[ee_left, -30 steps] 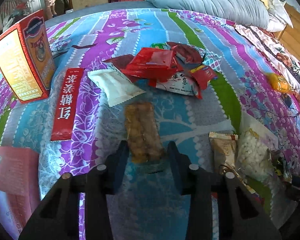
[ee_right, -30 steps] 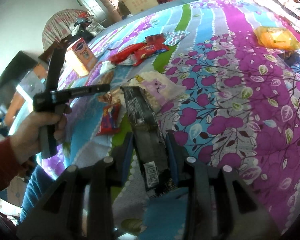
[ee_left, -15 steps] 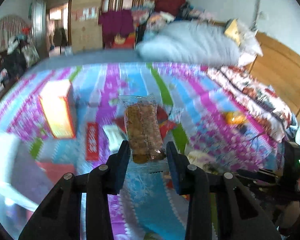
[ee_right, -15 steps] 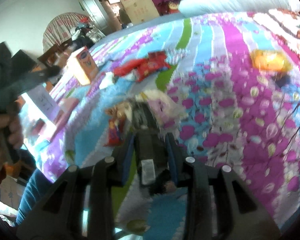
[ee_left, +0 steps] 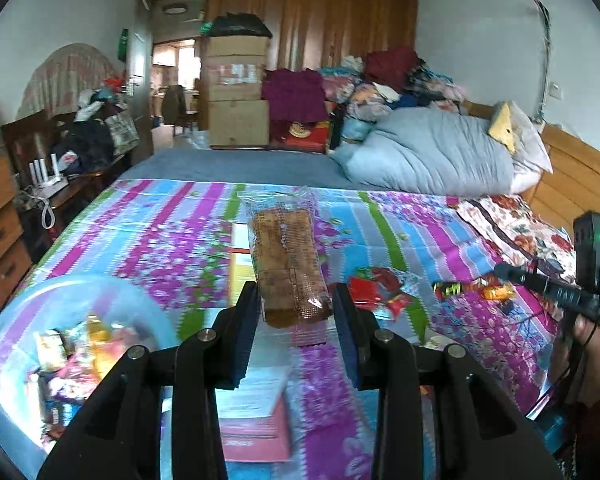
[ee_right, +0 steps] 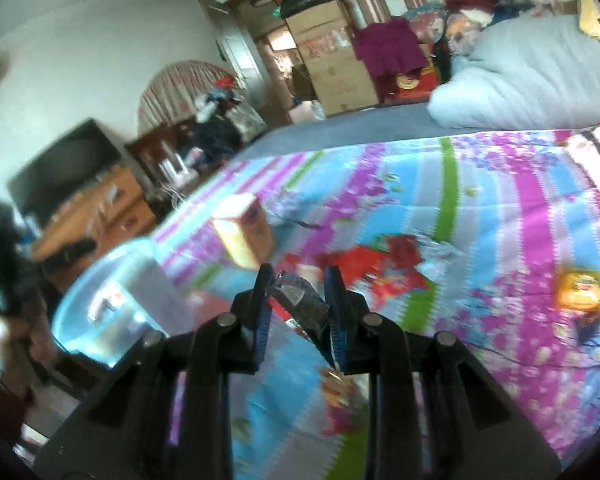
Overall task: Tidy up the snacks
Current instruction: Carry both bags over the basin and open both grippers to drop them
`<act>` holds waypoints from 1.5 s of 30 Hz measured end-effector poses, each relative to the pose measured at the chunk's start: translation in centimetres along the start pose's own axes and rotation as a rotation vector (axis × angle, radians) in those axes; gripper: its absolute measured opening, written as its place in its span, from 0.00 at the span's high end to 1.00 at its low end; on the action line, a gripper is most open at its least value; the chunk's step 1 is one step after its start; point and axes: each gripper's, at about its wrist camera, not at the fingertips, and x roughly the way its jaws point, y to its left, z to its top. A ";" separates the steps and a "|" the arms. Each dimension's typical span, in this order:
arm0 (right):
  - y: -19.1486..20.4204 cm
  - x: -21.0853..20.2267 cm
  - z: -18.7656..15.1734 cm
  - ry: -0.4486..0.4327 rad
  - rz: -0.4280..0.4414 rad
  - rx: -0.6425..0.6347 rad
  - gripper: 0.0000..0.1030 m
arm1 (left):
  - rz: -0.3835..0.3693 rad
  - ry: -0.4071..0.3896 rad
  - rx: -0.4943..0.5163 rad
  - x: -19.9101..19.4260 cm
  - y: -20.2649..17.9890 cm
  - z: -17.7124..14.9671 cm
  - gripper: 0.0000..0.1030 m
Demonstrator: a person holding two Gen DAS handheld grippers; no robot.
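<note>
A bed [ee_left: 172, 236] with a striped, flowered cover in purple, blue and green carries the snacks. Left of the left claw [ee_left: 295, 314] sits a pale blue tub [ee_left: 24, 300], blurred, with several wrappers inside. A flat pink and white box [ee_left: 256, 412] lies on the cover just below that claw. Past it, loose red packets [ee_left: 374, 288] lie in a small heap, with a yellow packet [ee_left: 498, 291] further right. A grey duvet [ee_left: 432, 156] is bunched at the head of the bed, and stacked cardboard boxes [ee_left: 238, 92] stand beyond the foot edge, before a wooden wardrobe.

The left claw is held up off the bed, pointing level across it, its two pads pressed against the lower end of a clear-wrapped brown snack bar [ee_left: 286, 264] that stands upright between them.

In the right wrist view, motion-blurred, the right claw [ee_right: 300, 300] is likewise raised over the cover and tilted, closed around a dark wrapped snack [ee_right: 304, 304] that sticks out from between the pads. An upright yellow and orange carton [ee_right: 246, 236] stands just beyond it, the blue tub [ee_right: 112, 304] to its left, and an orange packet [ee_right: 580, 290] well off to the right.
</note>
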 end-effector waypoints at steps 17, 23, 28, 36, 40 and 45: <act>23.7 9.8 9.6 0.014 0.277 -0.314 0.75 | 0.201 -0.028 -0.233 -6.3 20.5 2.2 0.63; 30.1 14.5 11.2 0.054 0.325 -0.368 0.75 | 0.249 -0.012 -0.283 -5.7 25.7 2.6 0.63; 32.8 18.0 11.5 0.109 0.323 -0.390 0.75 | 0.258 0.037 -0.291 -3.2 27.7 2.6 0.63; 34.3 22.7 10.6 0.206 0.316 -0.374 0.75 | 0.264 0.098 -0.285 0.2 28.8 1.6 0.63; 35.1 23.9 9.9 0.235 0.313 -0.384 0.75 | 0.278 0.117 -0.297 1.0 29.6 1.0 0.63; 35.7 24.8 9.2 0.259 0.309 -0.388 0.75 | 0.287 0.130 -0.312 1.4 30.3 0.2 0.63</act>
